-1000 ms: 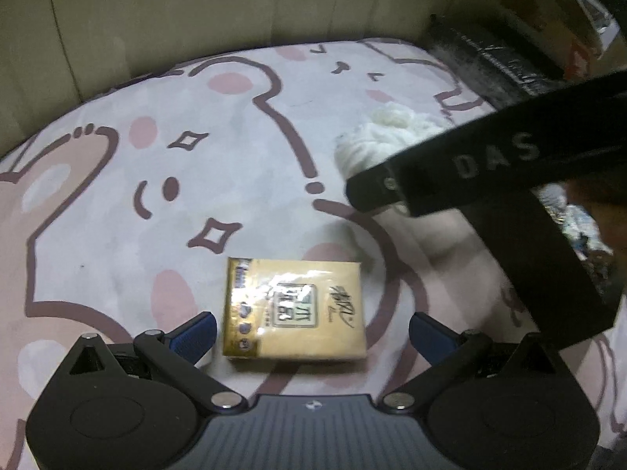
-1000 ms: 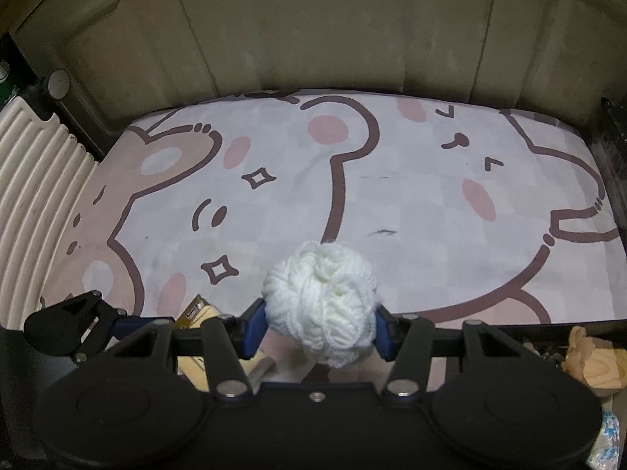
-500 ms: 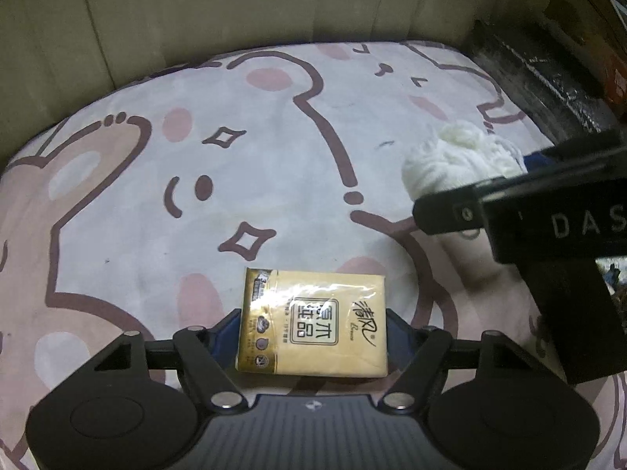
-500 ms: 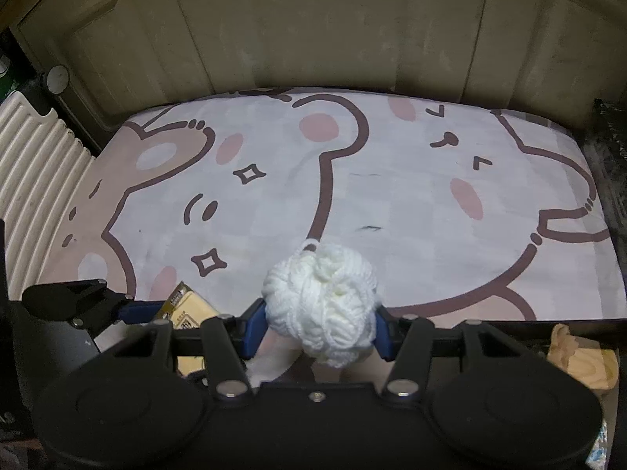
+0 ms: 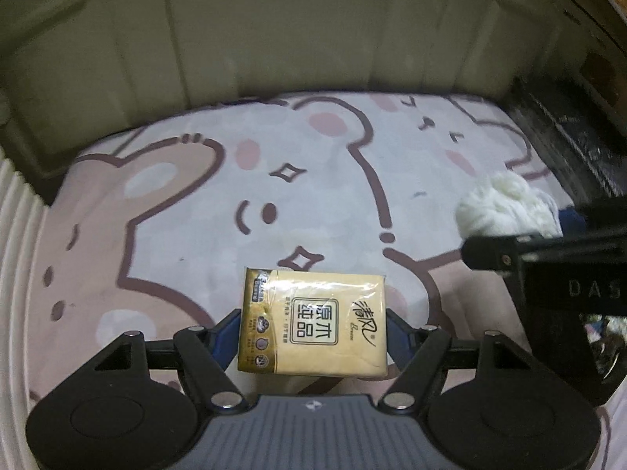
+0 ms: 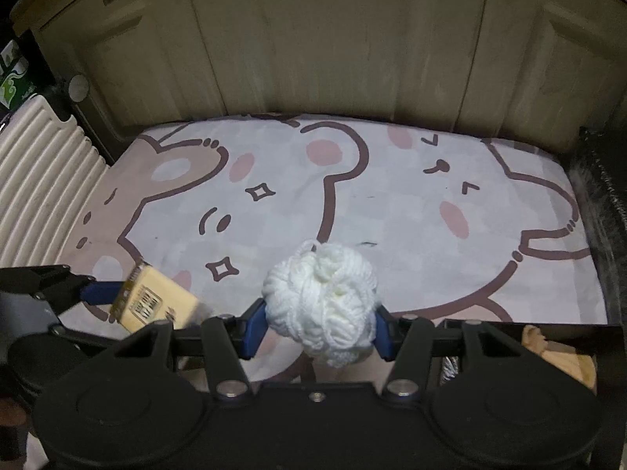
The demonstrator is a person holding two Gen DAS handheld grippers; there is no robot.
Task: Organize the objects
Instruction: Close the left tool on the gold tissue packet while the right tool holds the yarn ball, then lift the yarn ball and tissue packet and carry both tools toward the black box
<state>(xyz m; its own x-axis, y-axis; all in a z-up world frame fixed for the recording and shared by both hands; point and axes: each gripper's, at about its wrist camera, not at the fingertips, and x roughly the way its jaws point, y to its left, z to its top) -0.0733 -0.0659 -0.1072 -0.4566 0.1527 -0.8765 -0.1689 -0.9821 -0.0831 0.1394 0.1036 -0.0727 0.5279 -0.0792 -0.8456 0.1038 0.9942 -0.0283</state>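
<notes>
My left gripper (image 5: 313, 333) is shut on a gold tissue pack (image 5: 313, 325) and holds it above the bear-print mat (image 5: 196, 203). The pack also shows in the right wrist view (image 6: 153, 305), tilted, at the lower left. My right gripper (image 6: 319, 329) is shut on a white yarn ball (image 6: 321, 297) and holds it over the mat's front part. The yarn ball shows at the right in the left wrist view (image 5: 505, 207), with the right gripper's black body below it.
Cream cabinet doors (image 6: 333, 47) stand behind the mat. A ribbed white panel (image 6: 35, 180) lies to the left. A dark bin edge (image 6: 603, 211) runs along the right, and a tan object (image 6: 556, 352) lies at the lower right.
My left gripper closed on the tissue pack and lifted it off the mat. My right gripper kept hold of the yarn ball and rose slightly.
</notes>
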